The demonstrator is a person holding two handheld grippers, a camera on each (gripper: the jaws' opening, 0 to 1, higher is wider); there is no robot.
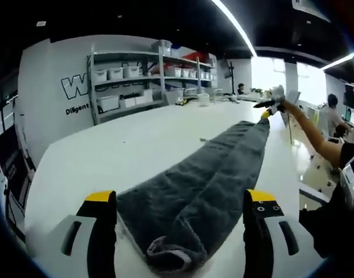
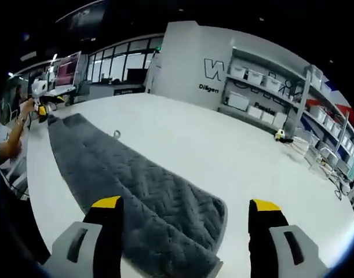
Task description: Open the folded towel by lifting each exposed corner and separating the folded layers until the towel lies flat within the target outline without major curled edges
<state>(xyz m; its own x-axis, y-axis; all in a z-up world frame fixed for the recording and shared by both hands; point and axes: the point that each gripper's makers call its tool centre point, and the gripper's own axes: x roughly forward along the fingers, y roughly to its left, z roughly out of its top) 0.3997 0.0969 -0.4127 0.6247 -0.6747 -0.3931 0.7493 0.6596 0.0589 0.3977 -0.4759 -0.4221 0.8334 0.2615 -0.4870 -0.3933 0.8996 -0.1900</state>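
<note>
A: Biggest first?
B: White table (image 1: 136, 150), running forward from both grippers. Back wall with shelving (image 1: 148, 75) holding white bins, far beyond the left gripper's jaws.

A: Towel?
B: Grey towel (image 1: 205, 185), long narrow strip stretched across the table. In the left gripper view its near end sits bunched between that gripper's jaws, low in the gap, edge curled over. The strip runs away from the jaws toward the other gripper. In the right gripper view the towel (image 2: 136, 191) passes between the jaws and trails off forward-left; near end lies flat on the table, a second layer showing at its edge.

A: Left gripper (image 1: 179, 202)?
B: Jaws wide apart, yellow tips up. Towel end between them, can't tell if a pad touches it.

A: Right gripper (image 2: 185, 208)?
B: Also wide, jaws straddling the towel end, not clamped.

A: Far ends?
B: Each view shows the opposite gripper at the towel's far end, too small to read. A person's forearm (image 1: 316, 136) is behind it.

A: Small stuff?
B: Small yellow object (image 2: 279, 135) on the table, well forward-right of the right gripper.
</note>
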